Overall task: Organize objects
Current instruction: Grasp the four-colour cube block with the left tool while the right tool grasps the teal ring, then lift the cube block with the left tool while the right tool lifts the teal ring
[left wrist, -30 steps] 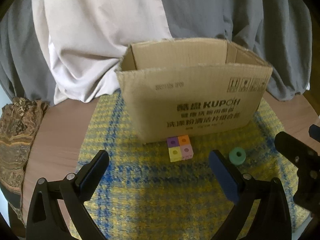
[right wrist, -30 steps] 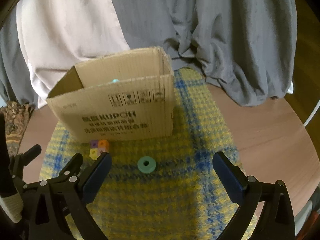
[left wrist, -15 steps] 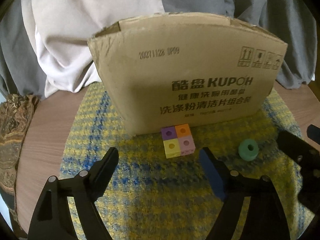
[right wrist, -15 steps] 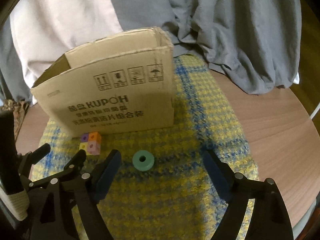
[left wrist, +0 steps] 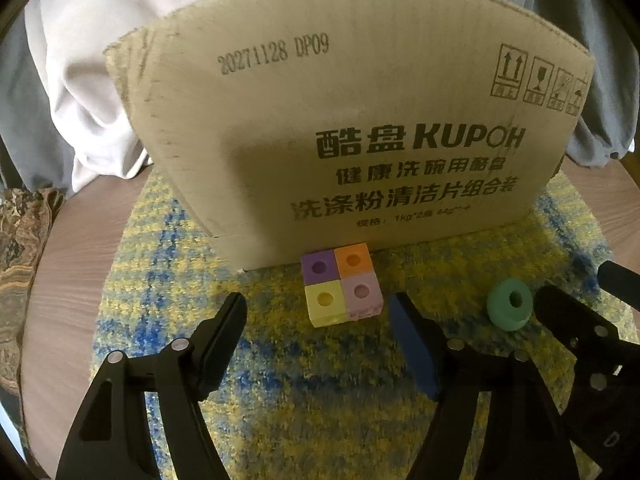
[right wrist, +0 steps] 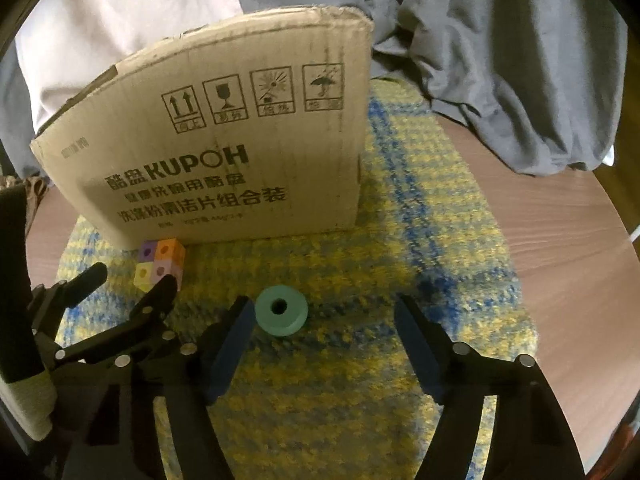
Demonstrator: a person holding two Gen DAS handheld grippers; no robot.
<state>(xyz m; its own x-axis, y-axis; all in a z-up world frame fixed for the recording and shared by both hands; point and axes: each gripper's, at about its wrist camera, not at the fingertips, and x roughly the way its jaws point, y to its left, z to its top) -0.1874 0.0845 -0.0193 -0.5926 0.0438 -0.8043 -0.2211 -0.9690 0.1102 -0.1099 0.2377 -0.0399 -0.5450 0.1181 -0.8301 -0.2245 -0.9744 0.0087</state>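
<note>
Right wrist: right hand-held gripper (right wrist: 324,316) wide open, maybe touching green ring (right wrist: 281,315) (nothing held).

Both grippers (left wrist: 318,310) (right wrist: 324,316) have dropped closer to block cluster (left wrist: 341,285) and ring (right wrist: 281,310)

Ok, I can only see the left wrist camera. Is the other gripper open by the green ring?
Observer: Yes. The right gripper is open, and the green ring lies on the mat at its fingertips, not gripped.
Operator: Is the ring in the middle?
Observer: No. It sits right beside the left finger, with a wide gap to the other finger.
Operator: What's past the box on that side?
Observer: Beyond the corner of the cardboard box the mat goes on, then comes the wooden table, with a grey cloth heaped behind.
</note>
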